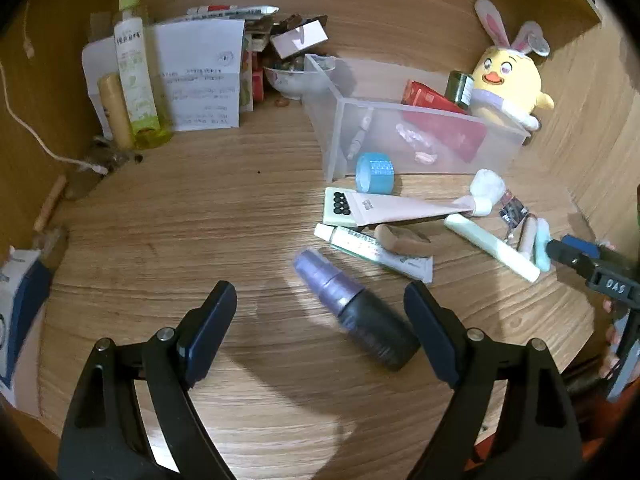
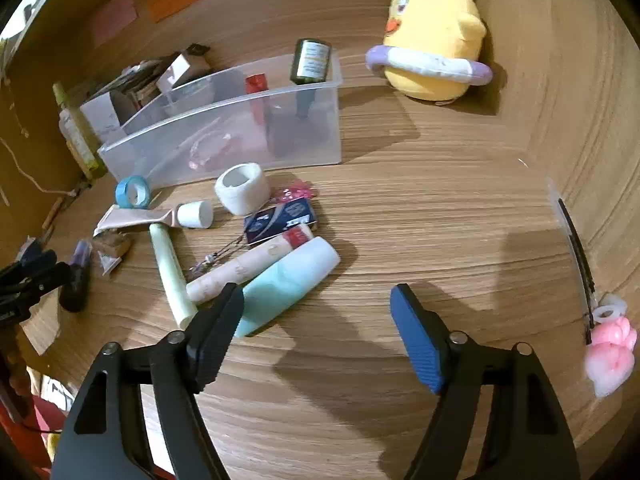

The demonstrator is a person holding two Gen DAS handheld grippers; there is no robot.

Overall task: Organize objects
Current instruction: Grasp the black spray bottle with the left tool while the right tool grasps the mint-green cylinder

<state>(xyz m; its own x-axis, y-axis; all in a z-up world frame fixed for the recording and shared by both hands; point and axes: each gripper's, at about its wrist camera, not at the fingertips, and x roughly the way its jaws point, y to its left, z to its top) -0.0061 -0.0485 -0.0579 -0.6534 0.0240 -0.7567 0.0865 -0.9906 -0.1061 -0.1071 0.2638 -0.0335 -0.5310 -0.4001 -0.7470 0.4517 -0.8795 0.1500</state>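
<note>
1. The wood-grain tabletop [image 1: 160,240] carries everything.
2. The clear plastic rectangular bin [image 1: 420,140] sits toward the tabletop's far edge; inside it lean a red flat package [image 1: 424,98] and a dark green labelled bottle [image 2: 312,60], its print unreadable.
3. The yellow plush chick with bunny ears [image 1: 508,76] stands beside the bin's far end.
4. The left gripper [image 1: 320,304], jaws wide apart, holds nothing; the dark bottle with a purple cap [image 1: 352,308] lies between its fingers, touching at most the right one.
5. The right gripper [image 2: 316,300], jaws apart and empty; its left finger overlaps the pale turquoise tube [image 2: 288,284]. Its body reads "DAS".
</note>
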